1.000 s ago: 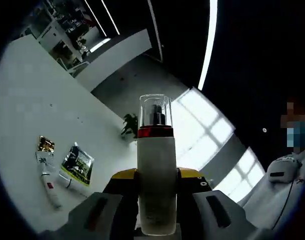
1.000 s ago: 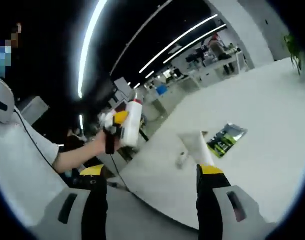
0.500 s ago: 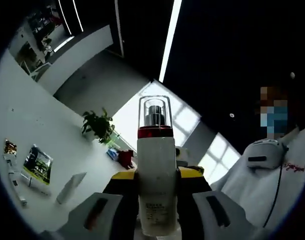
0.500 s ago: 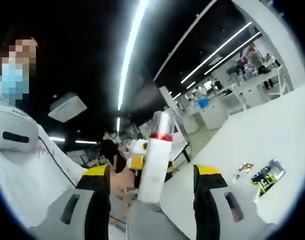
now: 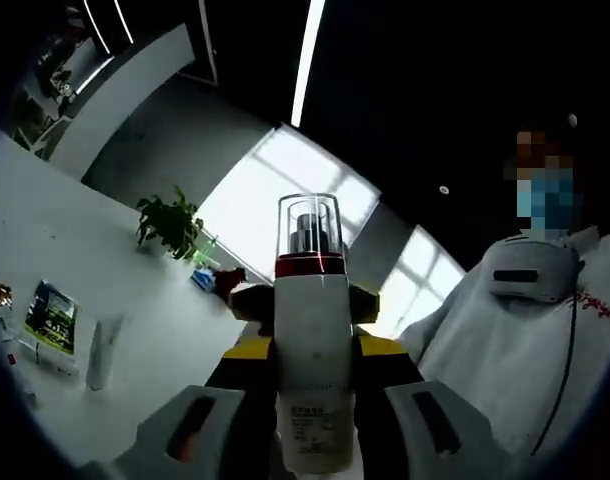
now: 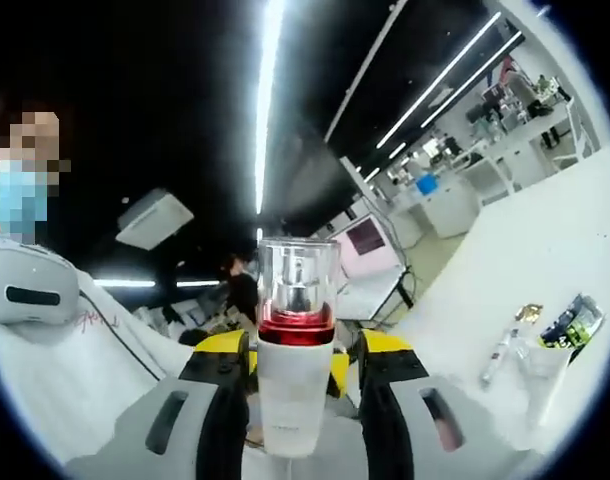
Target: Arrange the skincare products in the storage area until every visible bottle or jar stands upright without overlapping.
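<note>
A frosted white bottle (image 5: 312, 360) with a red band and a clear cap stands upright in the left gripper view, with my left gripper (image 5: 313, 352) shut on its lower body. My right gripper (image 5: 247, 300) shows just behind it, its jaws reaching around the bottle's upper part. In the right gripper view the same bottle (image 6: 295, 370) stands between the jaws of my right gripper (image 6: 303, 358), which press close against its sides. Both grippers and the bottle are held up in the air, away from the table.
A white table (image 5: 45, 240) lies to the left with a white tube (image 5: 98, 350) and a green packet (image 5: 47, 318) lying flat. The right gripper view shows a thin tube (image 6: 505, 350), a green packet (image 6: 577, 320) and a white tube (image 6: 547, 372). A person in white (image 5: 525, 340) stands close.
My right gripper has come onto the bottle held by the left one, and its jaws have narrowed around it. Both views have swung.
</note>
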`<state>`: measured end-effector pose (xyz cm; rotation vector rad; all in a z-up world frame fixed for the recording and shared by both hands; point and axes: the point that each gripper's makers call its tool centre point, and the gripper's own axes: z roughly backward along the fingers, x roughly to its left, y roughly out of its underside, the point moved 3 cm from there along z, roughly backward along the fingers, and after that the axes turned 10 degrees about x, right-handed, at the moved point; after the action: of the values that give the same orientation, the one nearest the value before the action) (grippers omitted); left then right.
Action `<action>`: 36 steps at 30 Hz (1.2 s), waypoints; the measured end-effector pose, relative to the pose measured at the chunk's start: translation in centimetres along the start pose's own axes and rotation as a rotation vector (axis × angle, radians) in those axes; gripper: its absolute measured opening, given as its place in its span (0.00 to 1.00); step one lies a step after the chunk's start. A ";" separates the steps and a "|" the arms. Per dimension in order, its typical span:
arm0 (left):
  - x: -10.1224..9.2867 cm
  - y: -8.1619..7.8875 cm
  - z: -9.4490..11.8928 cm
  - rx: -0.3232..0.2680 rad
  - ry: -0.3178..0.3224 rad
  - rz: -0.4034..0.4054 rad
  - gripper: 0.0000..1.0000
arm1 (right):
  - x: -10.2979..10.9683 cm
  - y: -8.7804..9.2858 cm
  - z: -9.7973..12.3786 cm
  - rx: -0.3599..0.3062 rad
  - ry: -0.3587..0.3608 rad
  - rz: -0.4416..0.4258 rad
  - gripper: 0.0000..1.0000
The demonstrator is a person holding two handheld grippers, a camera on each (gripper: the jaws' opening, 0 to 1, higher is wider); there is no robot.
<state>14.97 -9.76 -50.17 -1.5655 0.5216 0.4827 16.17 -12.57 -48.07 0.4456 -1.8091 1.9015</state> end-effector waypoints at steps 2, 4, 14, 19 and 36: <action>0.1 0.1 -0.1 0.006 -0.003 0.000 0.27 | 0.5 0.0 0.0 -0.005 -0.020 0.006 0.32; 0.1 0.3 -0.2 0.004 -0.005 0.005 0.27 | 0.7 0.0 -0.1 0.000 -0.005 0.022 0.31; 0.7 0.9 -0.9 0.049 -0.086 0.008 0.26 | -0.6 0.6 1.1 -0.027 0.157 0.009 0.27; 1.1 0.5 -1.4 0.020 -0.153 -0.049 0.28 | -0.8 0.2 1.3 -0.003 0.258 0.107 0.26; 3.9 -0.6 -0.8 0.030 -0.867 -0.380 0.28 | -3.3 -0.5 0.8 -0.033 0.673 0.239 0.27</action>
<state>18.48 -10.68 -51.93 -1.2304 -0.4215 0.7820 19.15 -13.75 -49.33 -0.4052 -1.4698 1.8560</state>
